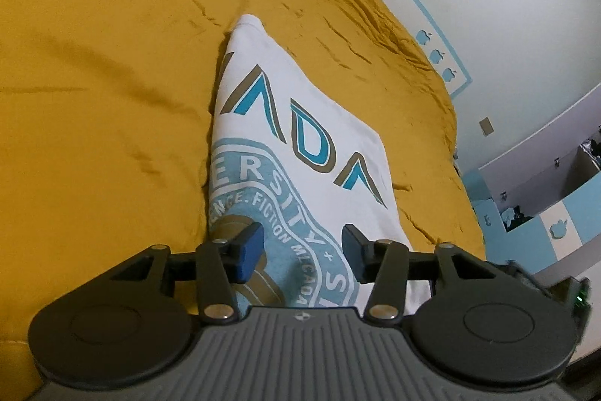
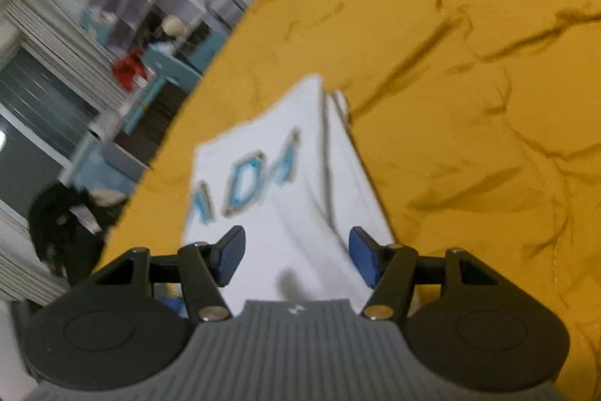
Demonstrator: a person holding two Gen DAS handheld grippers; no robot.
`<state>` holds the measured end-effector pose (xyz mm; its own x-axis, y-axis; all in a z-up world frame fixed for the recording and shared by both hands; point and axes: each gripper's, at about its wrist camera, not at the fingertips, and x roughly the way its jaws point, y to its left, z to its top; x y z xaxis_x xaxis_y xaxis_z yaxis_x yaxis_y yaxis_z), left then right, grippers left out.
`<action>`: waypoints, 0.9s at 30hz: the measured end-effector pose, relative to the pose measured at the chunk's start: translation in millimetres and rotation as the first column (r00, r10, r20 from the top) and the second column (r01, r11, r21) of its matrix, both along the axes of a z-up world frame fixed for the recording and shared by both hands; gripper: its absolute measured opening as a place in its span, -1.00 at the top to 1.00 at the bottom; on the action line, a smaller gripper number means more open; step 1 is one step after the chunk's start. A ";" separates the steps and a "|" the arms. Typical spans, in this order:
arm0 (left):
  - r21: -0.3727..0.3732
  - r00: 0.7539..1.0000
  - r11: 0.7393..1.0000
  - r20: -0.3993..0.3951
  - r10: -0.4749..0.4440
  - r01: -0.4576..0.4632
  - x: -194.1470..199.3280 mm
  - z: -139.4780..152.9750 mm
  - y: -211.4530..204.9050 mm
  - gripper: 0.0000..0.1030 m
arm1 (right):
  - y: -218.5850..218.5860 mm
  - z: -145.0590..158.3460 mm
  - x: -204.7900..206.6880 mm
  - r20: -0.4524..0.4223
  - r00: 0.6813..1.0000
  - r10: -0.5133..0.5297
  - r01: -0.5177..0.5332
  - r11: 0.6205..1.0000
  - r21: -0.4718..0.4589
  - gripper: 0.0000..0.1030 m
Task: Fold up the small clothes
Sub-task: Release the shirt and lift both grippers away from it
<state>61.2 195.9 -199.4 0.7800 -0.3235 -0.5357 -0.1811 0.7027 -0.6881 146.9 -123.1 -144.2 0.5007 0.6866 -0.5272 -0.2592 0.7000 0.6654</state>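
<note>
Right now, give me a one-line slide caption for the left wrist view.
Left gripper, fingers apart, above a folded white printed T-shirt lying on a mustard bedspread.

White T-shirt [image 1: 300, 123] with teal-and-tan lettering and a pale-blue crest lies on mustard-yellow bedspread [image 1: 112, 62].

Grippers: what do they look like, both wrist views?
Left gripper and right gripper match: ribbed grey body with a small white logo, two round black discs, black linkage arms with silver pivot pins, black fingers with blue pads. No cables or sleeves visible.
</note>
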 end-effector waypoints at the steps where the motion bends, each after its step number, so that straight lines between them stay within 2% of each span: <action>1: 0.019 1.000 1.000 -0.002 -0.007 0.007 -1.8 0.8 -2.8 -0.12 | 0.7 2.6 -2.8 0.014 1.000 0.019 -0.019 1.000 -0.006 -0.18; 5: 0.082 1.000 0.997 -0.015 -0.012 0.013 -3.7 8.0 -13.9 -0.24 | 12.5 -5.3 -4.5 0.005 0.998 0.061 -0.060 0.993 -0.099 -0.19; 8: 0.136 0.999 0.990 -0.030 -0.017 0.021 -3.1 13.2 -24.5 -0.35 | 21.3 -18.1 -0.4 -0.004 0.999 0.053 -0.053 0.967 -0.249 -0.11; 10: 0.160 0.999 0.987 -0.048 -0.003 0.011 -2.8 19.1 -31.3 -0.37 | 25.4 -19.8 -2.0 0.006 0.998 0.068 -0.063 0.958 -0.279 -0.11; 12: 0.195 0.998 0.981 -0.059 0.010 0.001 -5.2 31.4 -39.8 -0.37 | 26.4 -8.8 -6.3 0.030 0.997 0.075 -0.062 0.948 -0.313 -0.11; 16: 0.276 0.995 0.960 -0.095 -0.016 0.042 -13.5 55.9 -60.0 -0.45 | 25.8 29.8 -29.3 0.135 0.990 0.051 0.001 0.933 -0.360 -0.14; 19: 0.360 0.993 0.932 -0.117 0.018 0.026 -29.5 73.7 -77.1 -0.48 | 37.4 60.4 -58.2 0.257 0.964 0.065 0.068 0.876 -0.477 -0.25; 21: 0.406 0.995 0.914 -0.096 0.025 0.016 -43.9 86.8 -87.7 -0.49 | 43.4 78.5 -79.7 0.314 0.945 0.085 0.102 0.840 -0.533 -0.27; 23: 0.446 0.996 0.895 -0.078 0.034 0.004 -58.6 100.9 -97.8 -0.51 | 45.2 90.6 -95.5 0.325 0.941 0.093 0.107 0.830 -0.547 -0.43; 27: 0.519 0.996 0.854 -0.063 0.067 -0.025 -87.1 123.7 -116.6 -0.67 | 43.5 108.3 -125.4 0.283 0.955 0.093 0.082 0.832 -0.549 -0.45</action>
<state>-25.9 79.3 -75.7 0.7373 0.0522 -0.6735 -0.2587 0.9428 -0.2101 21.5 -79.6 -35.9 0.6851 0.3294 -0.6497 -0.3809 0.9223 0.0660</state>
